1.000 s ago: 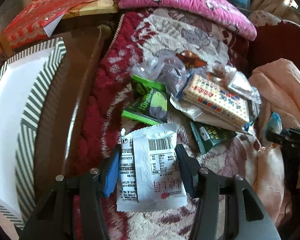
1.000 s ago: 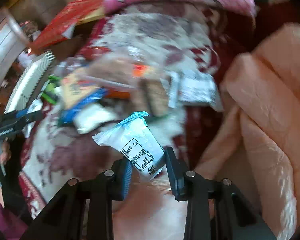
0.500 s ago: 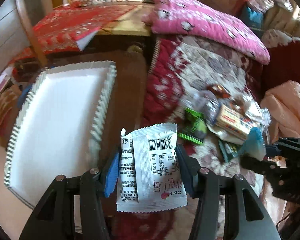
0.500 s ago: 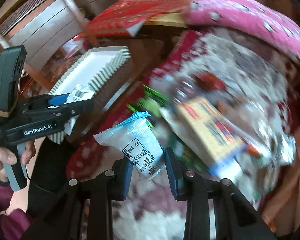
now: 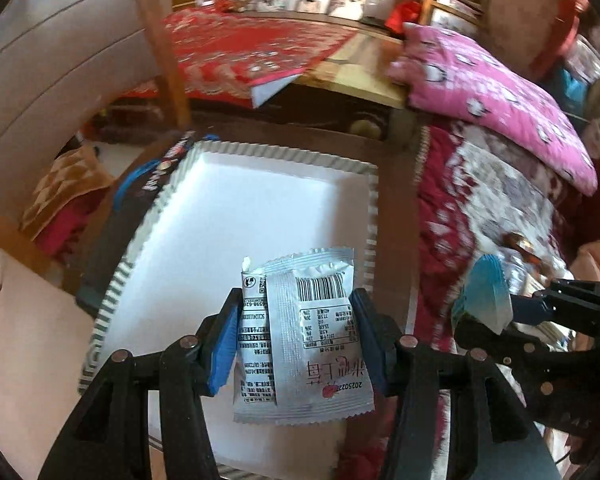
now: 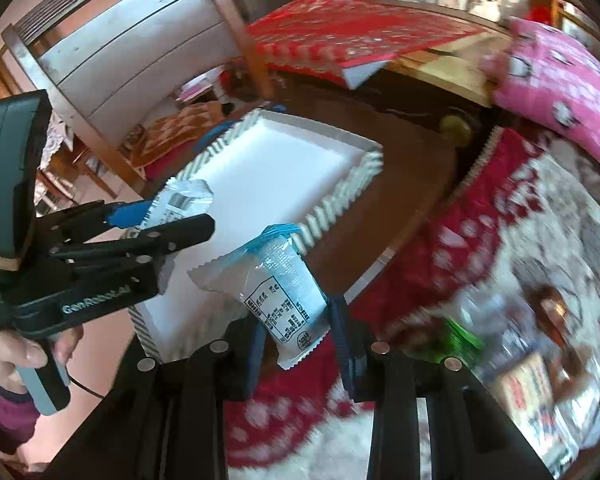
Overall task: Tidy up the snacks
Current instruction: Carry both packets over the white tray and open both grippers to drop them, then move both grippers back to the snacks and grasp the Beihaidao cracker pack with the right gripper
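Note:
My left gripper [image 5: 296,336] is shut on a white snack packet [image 5: 300,336] with a barcode, held above the near part of a white tray [image 5: 260,184] with a striped ruffled rim. My right gripper [image 6: 298,332] is shut on a white and blue snack packet [image 6: 276,280], which hangs over the tray's [image 6: 292,160] near right corner. In the right wrist view the left gripper [image 6: 156,220] shows at the left with its packet over the tray. In the left wrist view the right gripper [image 5: 516,312] and its blue packet [image 5: 484,292] sit at the right.
The tray rests on a brown surface [image 5: 392,208] beside a red patterned blanket [image 5: 480,208]. More snacks [image 6: 532,372] lie blurred on the blanket at the right. A pink pillow [image 5: 492,92] and a red cloth [image 5: 252,48] lie beyond. A hand [image 6: 16,356] grips the left handle.
Both grippers have carried their packets leftward, away from the snack pile on the blanket, to over the white tray. Both grips are unchanged.

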The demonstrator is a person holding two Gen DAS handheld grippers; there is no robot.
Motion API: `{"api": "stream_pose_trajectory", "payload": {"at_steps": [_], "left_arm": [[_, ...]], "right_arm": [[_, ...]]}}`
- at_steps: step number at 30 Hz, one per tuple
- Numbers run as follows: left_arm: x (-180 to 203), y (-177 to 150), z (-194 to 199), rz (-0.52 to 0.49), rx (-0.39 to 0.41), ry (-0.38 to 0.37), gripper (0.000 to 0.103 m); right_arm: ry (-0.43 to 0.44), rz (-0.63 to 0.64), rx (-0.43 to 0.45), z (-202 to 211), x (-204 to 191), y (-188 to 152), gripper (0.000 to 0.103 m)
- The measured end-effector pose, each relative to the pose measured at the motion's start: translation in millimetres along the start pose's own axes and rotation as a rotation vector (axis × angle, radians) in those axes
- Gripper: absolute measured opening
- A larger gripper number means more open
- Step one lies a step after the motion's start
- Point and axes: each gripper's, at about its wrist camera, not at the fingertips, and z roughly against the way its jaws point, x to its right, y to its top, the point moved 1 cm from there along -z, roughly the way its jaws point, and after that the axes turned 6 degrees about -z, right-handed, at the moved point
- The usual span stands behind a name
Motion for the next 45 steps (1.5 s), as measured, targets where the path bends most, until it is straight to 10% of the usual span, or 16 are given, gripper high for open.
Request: {"api": "stream_pose_trajectory", "payload": {"at_steps": [22, 28, 45], "left_arm": [[-89, -29, -53, 0.183, -0.125, 0.102, 0.053], [-100, -34, -53, 0.248, -0.139, 0.095, 0.067], [-18, -21, 1, 0.131, -0.017, 0.020, 0.080]], "right_arm": [[-0.009, 0.122, -0.184, -125, -70, 30, 0.036], [0.057, 0.058, -0.164, -115, -62, 27, 0.058], [0.102, -0.115, 0.046, -16, -13, -17, 0.068]]}}
